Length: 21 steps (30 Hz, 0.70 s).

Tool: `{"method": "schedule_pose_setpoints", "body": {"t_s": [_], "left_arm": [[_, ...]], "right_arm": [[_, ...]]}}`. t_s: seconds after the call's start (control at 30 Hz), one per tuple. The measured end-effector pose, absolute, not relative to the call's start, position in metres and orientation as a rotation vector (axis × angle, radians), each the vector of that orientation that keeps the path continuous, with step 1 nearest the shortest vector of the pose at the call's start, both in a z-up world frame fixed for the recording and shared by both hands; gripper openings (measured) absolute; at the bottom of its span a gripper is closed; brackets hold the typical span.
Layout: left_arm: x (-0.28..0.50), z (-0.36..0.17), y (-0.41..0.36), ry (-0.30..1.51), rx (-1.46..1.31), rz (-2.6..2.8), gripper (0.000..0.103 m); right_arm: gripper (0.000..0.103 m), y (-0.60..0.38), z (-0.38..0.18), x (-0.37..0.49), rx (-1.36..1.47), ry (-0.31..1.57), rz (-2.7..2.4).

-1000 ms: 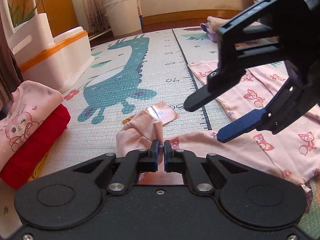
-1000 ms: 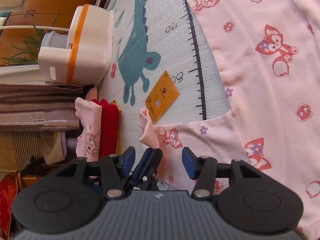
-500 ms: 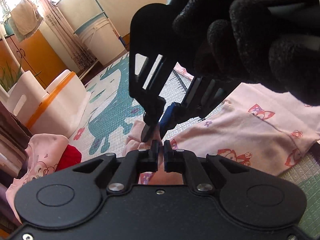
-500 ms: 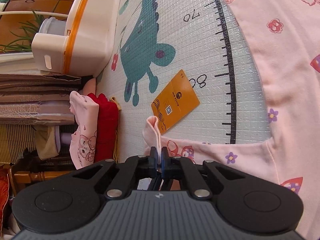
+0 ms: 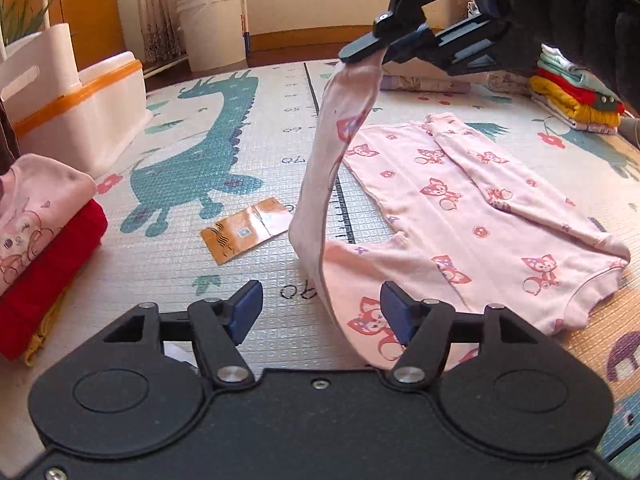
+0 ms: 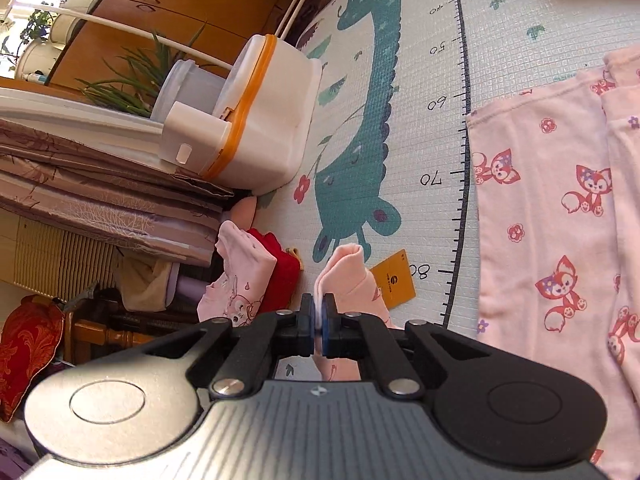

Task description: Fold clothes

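A pink top with a red fox print (image 5: 472, 208) lies spread on the play mat (image 5: 248, 136). One sleeve (image 5: 332, 152) rises from it in a tall strip. My right gripper (image 5: 362, 56) is shut on the sleeve's cuff, held high above the mat by a black-gloved hand (image 5: 592, 12). In the right wrist view the cuff (image 6: 346, 268) sticks out past the shut right gripper (image 6: 319, 320), with the top's body (image 6: 552, 216) below to the right. My left gripper (image 5: 320, 312) stands open low over the mat, the sleeve's base passing between its fingers.
An orange card (image 5: 248, 232) lies on the mat left of the sleeve. Folded pink and red clothes (image 5: 36, 232) are stacked at the left, another folded stack (image 5: 576, 96) at the far right. A white and orange bin (image 5: 76, 108) and a white bucket (image 5: 212, 24) stand behind.
My left gripper has opened and let go of the cuff. My right gripper closed on the cuff and lifted it high, stretching the sleeve upward.
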<state>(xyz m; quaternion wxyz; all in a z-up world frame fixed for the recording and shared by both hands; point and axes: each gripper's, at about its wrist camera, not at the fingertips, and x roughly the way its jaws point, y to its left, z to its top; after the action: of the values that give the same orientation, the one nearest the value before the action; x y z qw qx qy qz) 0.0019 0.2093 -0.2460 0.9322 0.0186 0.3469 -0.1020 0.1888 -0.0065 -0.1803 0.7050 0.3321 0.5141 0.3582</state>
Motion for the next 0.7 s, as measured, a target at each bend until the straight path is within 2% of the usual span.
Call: {"method": "schedule_pose_setpoints", "body": {"t_s": [0.1, 0.3, 0.7], "left_arm": [[0.009, -0.250, 0.208, 0.774, -0.099, -0.261, 0.067], [0.011, -0.259, 0.187, 0.849, -0.181, -0.325, 0.067], [-0.001, -0.265, 0.123, 0.880, -0.024, -0.379, 0.066]], "right_arm": [[0.006, -0.027, -0.168, 0.182, 0.732, 1.117, 0.782], [0.006, -0.055, -0.147, 0.171, 0.709, 1.072, 0.762], [0.006, -0.114, -0.114, 0.169, 0.648, 1.003, 0.683]]}}
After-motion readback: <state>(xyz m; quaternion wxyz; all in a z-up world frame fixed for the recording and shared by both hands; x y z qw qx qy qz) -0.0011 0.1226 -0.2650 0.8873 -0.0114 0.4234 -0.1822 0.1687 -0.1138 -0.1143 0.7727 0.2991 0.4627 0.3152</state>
